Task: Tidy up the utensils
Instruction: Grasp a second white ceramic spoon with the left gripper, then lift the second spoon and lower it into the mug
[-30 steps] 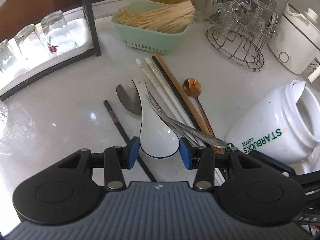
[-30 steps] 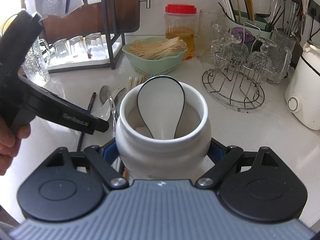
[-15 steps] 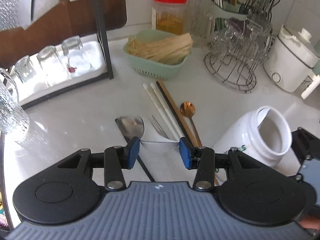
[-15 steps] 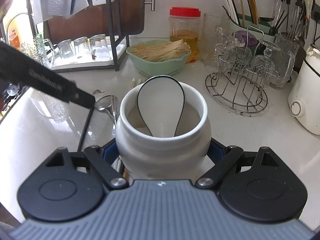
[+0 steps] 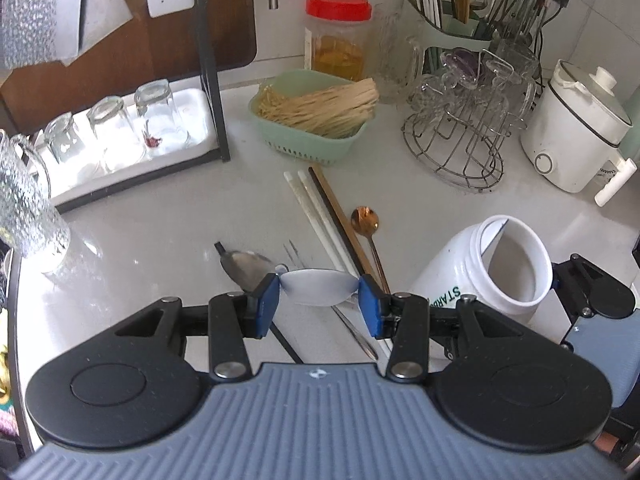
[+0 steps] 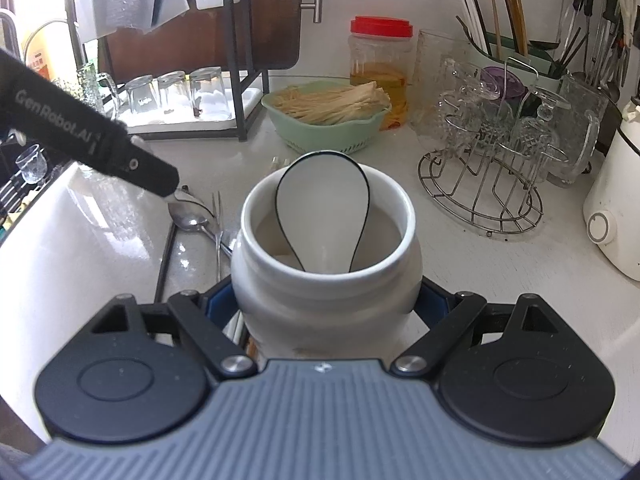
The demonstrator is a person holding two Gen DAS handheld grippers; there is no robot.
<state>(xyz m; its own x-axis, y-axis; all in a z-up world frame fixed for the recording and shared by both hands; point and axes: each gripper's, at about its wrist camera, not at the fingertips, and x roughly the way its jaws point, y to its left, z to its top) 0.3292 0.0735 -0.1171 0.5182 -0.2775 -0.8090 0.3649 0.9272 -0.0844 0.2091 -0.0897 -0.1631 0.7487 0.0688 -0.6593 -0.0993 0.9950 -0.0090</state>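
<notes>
My left gripper is shut on the bowl of a white ceramic spoon, held edge-on above the counter. Below it lie a steel spoon, a fork, white chopsticks, brown chopsticks, a copper spoon and a black chopstick. My right gripper is shut on a white Starbucks jar, tilted toward the utensils. Inside the jar stands a black-rimmed white spoon. The left wrist view shows the jar to the right of the held spoon.
A green basket of pale sticks sits behind the utensils. A wire glass rack and a white cooker stand at the right. A tray of upturned glasses is at the left, and a utensil holder at the back.
My left gripper has risen from the counter with the white ceramic spoon between its pads, and the utensils now lie further below. The right gripper and its jar have kept still.
</notes>
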